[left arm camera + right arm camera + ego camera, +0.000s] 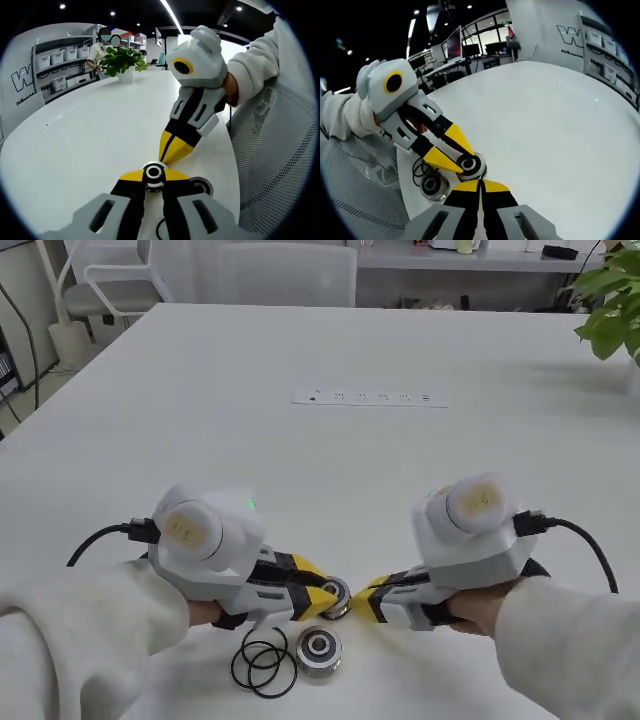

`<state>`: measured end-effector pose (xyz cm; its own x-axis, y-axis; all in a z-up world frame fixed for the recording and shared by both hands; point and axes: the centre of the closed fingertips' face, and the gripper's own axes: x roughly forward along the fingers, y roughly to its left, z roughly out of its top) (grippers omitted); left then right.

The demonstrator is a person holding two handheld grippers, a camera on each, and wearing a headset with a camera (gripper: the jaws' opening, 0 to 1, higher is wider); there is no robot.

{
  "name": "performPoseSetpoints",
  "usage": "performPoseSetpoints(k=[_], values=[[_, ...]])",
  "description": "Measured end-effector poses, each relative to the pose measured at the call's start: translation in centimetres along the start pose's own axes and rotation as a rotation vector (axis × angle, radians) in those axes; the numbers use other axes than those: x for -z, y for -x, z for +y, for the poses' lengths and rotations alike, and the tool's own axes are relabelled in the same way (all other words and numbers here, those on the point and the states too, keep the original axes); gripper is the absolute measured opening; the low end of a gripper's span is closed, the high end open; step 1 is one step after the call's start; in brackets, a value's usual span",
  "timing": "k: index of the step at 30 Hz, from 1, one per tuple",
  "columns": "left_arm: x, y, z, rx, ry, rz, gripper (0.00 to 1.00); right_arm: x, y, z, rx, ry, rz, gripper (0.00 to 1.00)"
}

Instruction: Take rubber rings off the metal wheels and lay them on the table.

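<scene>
My left gripper [328, 598] is shut on a small metal wheel [337, 593] just above the table; its yellow fingers clamp the wheel [153, 172] from both sides. My right gripper [363, 598] is shut, and its yellow tips [169, 154] point at that wheel's [472, 165] rim, almost touching it. I cannot tell whether the tips pinch a ring. A second metal wheel [318, 650] lies flat on the table below the grippers. Thin black rubber rings [263, 665] lie overlapping on the table just left of it.
The white table [330, 460] stretches far ahead, with a flush socket strip [368, 397] at its middle. A green plant [610, 310] stands at the far right edge. White chairs [250, 275] line the far side. A person's sleeves flank both grippers.
</scene>
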<state>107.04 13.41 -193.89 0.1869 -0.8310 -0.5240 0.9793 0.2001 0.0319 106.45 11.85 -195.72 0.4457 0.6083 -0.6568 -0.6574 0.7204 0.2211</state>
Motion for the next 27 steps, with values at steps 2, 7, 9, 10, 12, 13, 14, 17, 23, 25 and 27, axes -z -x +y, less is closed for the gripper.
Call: performPoseSetpoints(k=[2, 7, 9, 10, 12, 13, 14, 17, 23, 25, 27], values=[[0.0, 0.0, 0.0, -0.001, 0.000, 0.000, 0.07, 0.0, 0.0, 0.0, -0.001, -0.019, 0.000, 0.00], [0.0, -0.1, 0.0, 0.000, 0.001, -0.001, 0.07, -0.8, 0.4, -0.2, -0.005, -0.073, -0.047, 0.00], [0.0, -0.1, 0.0, 0.000, 0.001, -0.002, 0.07, -1.1, 0.5, 0.0, -0.020, -0.126, -0.061, 0.00], [0.0, -0.1, 0.0, 0.000, 0.000, -0.003, 0.07, -1.0, 0.4, 0.0, -0.016, -0.097, -0.056, 0.00], [0.0, -0.1, 0.0, 0.000, -0.001, -0.003, 0.07, -1.0, 0.4, 0.1, -0.014, -0.095, -0.056, 0.00], [0.0, -0.1, 0.0, -0.001, -0.002, -0.004, 0.07, -1.0, 0.4, 0.1, -0.017, -0.100, -0.057, 0.00], [0.0, -0.1, 0.0, -0.001, -0.003, -0.005, 0.07, -1.2, 0.4, 0.3, -0.022, -0.123, -0.064, 0.00], [0.0, -0.1, 0.0, -0.002, -0.002, -0.007, 0.07, -1.2, 0.4, 0.4, -0.025, -0.105, -0.064, 0.00], [0.0, -0.1, 0.0, -0.002, -0.002, -0.009, 0.07, -1.4, 0.4, 0.6, -0.026, -0.094, -0.065, 0.00], [0.0, -0.1, 0.0, -0.003, -0.001, -0.010, 0.07, -1.5, 0.5, 0.7, -0.027, -0.095, -0.066, 0.00], [0.0, -0.1, 0.0, -0.003, -0.001, -0.010, 0.07, -1.6, 0.4, 0.7, -0.028, -0.092, -0.067, 0.00]])
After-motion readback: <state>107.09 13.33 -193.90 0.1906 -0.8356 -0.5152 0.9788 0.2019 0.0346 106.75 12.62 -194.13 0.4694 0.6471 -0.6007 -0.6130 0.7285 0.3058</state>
